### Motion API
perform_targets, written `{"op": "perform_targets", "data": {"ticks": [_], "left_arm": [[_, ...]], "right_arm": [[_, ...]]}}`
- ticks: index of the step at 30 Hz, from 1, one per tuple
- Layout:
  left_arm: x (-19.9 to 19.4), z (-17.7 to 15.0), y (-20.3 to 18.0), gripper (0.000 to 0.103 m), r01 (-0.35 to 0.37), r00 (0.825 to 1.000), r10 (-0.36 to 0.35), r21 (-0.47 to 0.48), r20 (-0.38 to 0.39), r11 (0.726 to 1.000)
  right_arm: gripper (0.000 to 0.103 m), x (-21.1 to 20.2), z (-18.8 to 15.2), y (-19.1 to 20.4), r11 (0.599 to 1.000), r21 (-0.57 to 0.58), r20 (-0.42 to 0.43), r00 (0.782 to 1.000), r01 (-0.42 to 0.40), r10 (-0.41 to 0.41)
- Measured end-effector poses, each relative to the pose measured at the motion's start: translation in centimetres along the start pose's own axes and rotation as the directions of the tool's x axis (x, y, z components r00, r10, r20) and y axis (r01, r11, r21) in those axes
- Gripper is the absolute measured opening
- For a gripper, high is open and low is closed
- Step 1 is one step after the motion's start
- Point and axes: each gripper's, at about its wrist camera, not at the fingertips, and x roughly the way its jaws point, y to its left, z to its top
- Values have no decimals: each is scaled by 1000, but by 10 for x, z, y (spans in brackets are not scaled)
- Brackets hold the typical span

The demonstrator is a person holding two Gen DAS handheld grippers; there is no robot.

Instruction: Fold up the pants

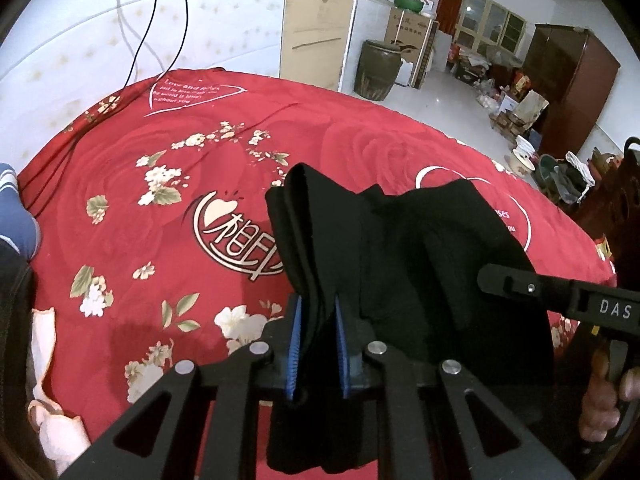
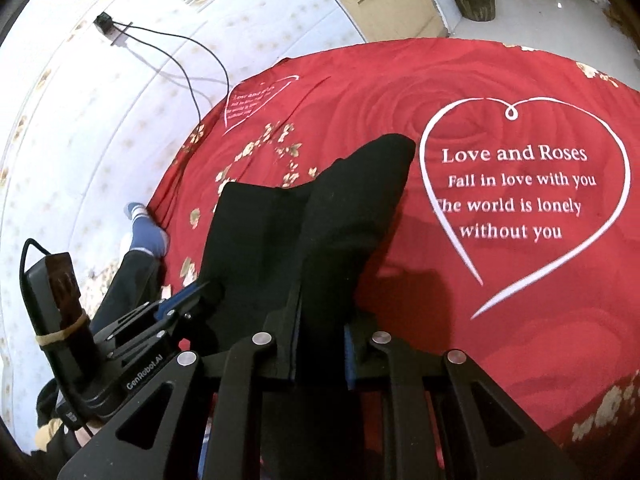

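We see black pants [image 1: 400,248] of matt, soft cloth, thick at the folds, filling the centre of the frame. Around them lies a red bedspread [image 1: 160,208] of smooth printed cloth with a faint sheen. The left gripper [image 1: 318,344] at the bottom centre is matt black plastic with shiny round metal rivets and ribbed blue rubbery pads [image 1: 293,348]. In the right wrist view, the right gripper [image 2: 320,352] has the same matt black finish and metal rivets. At the upper right, the floor [image 1: 440,92] is glossy and pale, beside a dark glazed jar [image 1: 378,70] and a brown varnished wooden cabinet [image 1: 568,80].
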Motion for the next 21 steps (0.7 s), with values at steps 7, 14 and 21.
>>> {"op": "perform_targets", "data": {"ticks": [7,14,21], "left_arm": [[3,34,27,17,-20,999,21,-22,33,1000],[30,92,82,17,-63,996,65,-42,56,997],[89,98,126,21,-79,997,79,-92,-2,993]], "right_arm": [[16,17,25,13,999,-34,8,1000,-23,24],[16,70,81,31,995,-41,24,995,-94,95],[18,137,117,21,995,-50,-16,996,-86,86]]}}
